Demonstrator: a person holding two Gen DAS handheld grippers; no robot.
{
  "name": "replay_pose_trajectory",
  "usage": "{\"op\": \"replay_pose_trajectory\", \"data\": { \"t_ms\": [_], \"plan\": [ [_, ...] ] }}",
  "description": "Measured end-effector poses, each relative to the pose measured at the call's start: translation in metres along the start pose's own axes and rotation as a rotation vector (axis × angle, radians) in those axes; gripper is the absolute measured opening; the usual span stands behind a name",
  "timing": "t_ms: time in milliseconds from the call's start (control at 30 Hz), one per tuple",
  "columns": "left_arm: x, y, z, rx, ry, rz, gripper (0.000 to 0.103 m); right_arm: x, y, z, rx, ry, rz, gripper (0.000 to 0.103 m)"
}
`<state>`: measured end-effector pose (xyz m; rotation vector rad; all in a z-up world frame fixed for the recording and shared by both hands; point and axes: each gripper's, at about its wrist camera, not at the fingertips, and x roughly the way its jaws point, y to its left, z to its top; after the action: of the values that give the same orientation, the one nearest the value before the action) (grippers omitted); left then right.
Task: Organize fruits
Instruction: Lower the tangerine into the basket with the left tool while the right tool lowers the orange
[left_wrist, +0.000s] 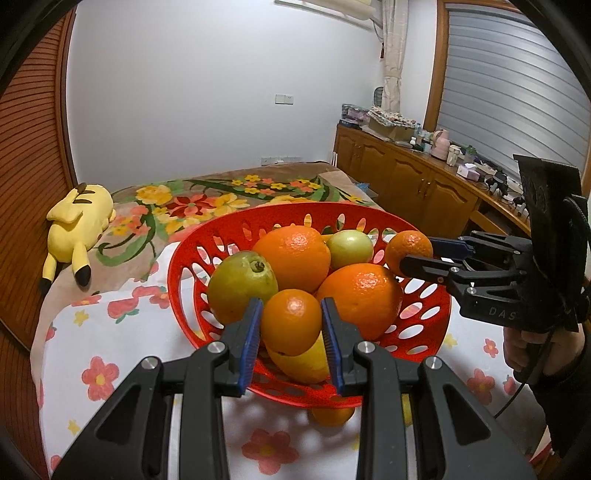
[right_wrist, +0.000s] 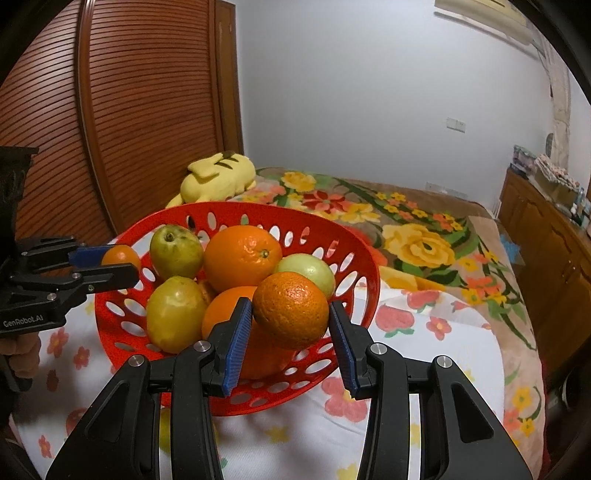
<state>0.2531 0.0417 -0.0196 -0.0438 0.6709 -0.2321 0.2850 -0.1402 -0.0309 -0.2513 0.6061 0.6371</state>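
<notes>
the left tongs (left_wrist: 291, 325) pinched a small orange (left_wrist: 291, 322) between blue pads, just above the near rim of a red slotted basket (left_wrist: 184, 266) on a flowered bed (left_wrist: 207, 199). the right tongs (right_wrist: 290, 314) pinched a larger mandarin (right_wrist: 290, 310) over the basket's other edge. inside lay oranges, green guavas and a yellow fruit; a yellow plush toy (left_wrist: 79, 223) rested behind.

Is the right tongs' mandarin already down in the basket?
No. The right tongs hold the mandarin clamped above the red basket.
</notes>
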Motion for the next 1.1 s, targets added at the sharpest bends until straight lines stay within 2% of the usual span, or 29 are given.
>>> {"op": "replay_pose_trajectory", "data": {
  "t_ms": [533,1100],
  "plan": [
    [0.0,0.002,0.0,0.001,-0.002,0.014,0.03,-0.003,-0.003,0.001,0.007,-0.018,-0.008,0.046],
    [-0.003,-0.001,0.001,-0.001,-0.012,0.019,0.032,-0.027,0.002,-0.005,0.019,-0.036,-0.017,0.046]
  ]
}}
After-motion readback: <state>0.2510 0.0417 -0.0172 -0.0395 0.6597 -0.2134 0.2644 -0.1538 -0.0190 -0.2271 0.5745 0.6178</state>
